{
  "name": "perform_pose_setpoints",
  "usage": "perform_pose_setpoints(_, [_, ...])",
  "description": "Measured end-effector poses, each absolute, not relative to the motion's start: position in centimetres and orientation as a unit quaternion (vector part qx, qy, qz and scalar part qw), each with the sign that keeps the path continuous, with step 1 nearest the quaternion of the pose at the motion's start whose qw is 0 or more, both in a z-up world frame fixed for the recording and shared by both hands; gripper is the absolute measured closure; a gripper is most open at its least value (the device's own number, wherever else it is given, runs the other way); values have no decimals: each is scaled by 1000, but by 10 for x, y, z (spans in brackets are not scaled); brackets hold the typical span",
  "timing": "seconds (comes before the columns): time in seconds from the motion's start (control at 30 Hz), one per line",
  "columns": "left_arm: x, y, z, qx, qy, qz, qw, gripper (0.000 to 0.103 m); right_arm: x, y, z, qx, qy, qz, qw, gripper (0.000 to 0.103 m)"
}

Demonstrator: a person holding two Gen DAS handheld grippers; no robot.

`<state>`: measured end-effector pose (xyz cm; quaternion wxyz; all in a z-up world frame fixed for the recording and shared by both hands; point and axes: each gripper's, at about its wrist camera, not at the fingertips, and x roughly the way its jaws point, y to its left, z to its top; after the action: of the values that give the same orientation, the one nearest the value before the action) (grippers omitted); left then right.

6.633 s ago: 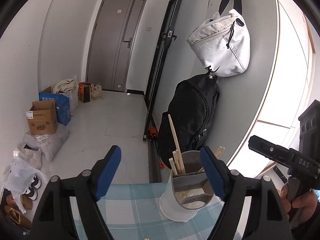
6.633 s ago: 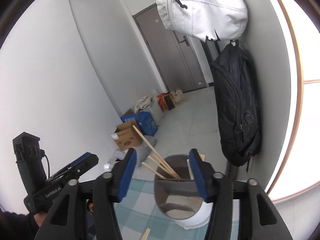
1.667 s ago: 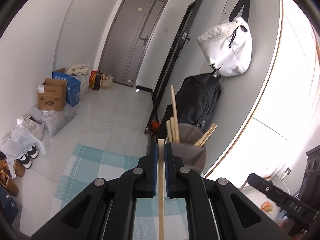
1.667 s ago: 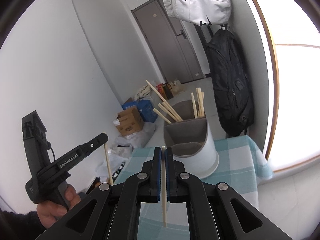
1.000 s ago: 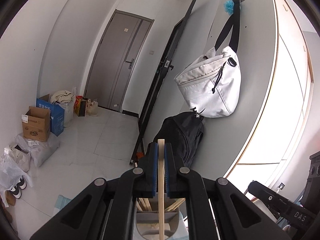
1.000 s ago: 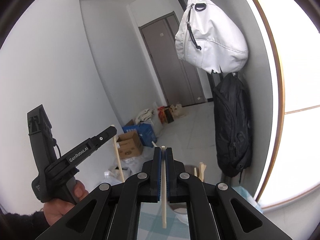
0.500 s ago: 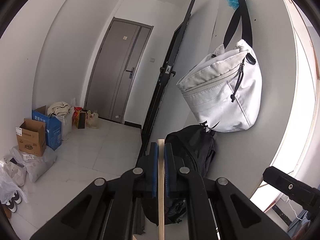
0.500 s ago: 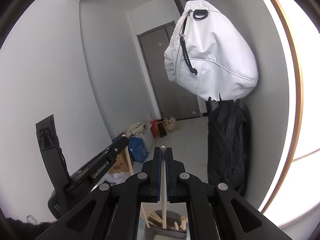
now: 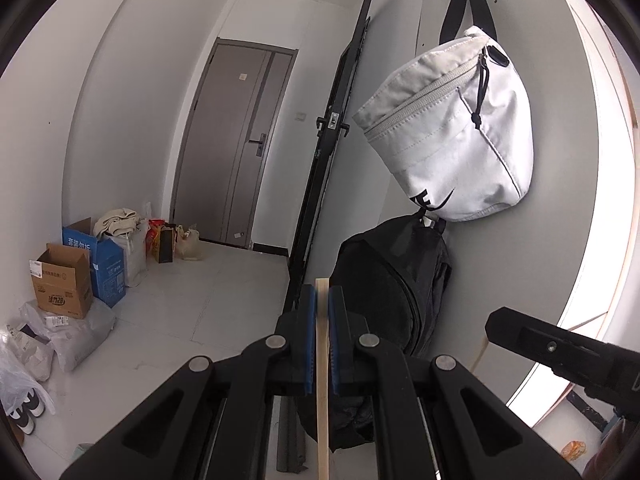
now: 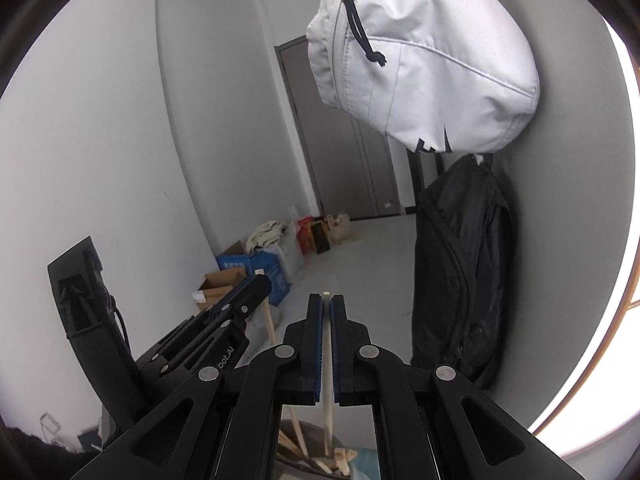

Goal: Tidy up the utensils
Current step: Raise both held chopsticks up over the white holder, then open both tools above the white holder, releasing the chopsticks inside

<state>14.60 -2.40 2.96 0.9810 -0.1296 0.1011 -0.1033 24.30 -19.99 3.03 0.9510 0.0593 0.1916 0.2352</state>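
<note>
Bags hang ahead of both tools: a white sling bag point(image 9: 452, 128) above a black backpack point(image 9: 392, 300). Below the right gripper point(image 10: 327, 344), the utensil holder point(image 10: 308, 446) shows only its rim, with sticks inside. Each tool is clamped tight on one upright wooden chopstick: the left gripper point(image 9: 322, 344) on a flat-sided one point(image 9: 322, 420), the right on a rounder one point(image 10: 327, 392). Both sticks look light, stiff and slick, so a grip near the top lets them drop in cleanly.
</note>
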Motion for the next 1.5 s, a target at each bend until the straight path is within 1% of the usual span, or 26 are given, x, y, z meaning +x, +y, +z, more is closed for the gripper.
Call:
perform_pose_setpoints(0.3, [139,-32,29,-114,111,-134,978,101,237,-194,16,41,210,256,943,100])
perform_pose_setpoints(0.47, [135,-29,29,-109,133,-177,969,101,228,-191,8,20,218,253,943,100])
perform_pose_setpoints(0.93, [113,-32,42,-70,174,-264,946,100,206,-192,-8,32,243,263,933,100])
perform_pose_setpoints(1.1, [105,-33,44,-64,186,-273,942,100,203,-190,-14,29,257,265,929,99])
perform_pose_setpoints(1.3, [106,-29,35,-61,223,-268,935,100,205,-188,-20,42,277,270,921,99])
perform_pose_setpoints(1.5, [93,-24,38,-61,221,-269,935,100,209,-192,-27,63,298,266,915,98])
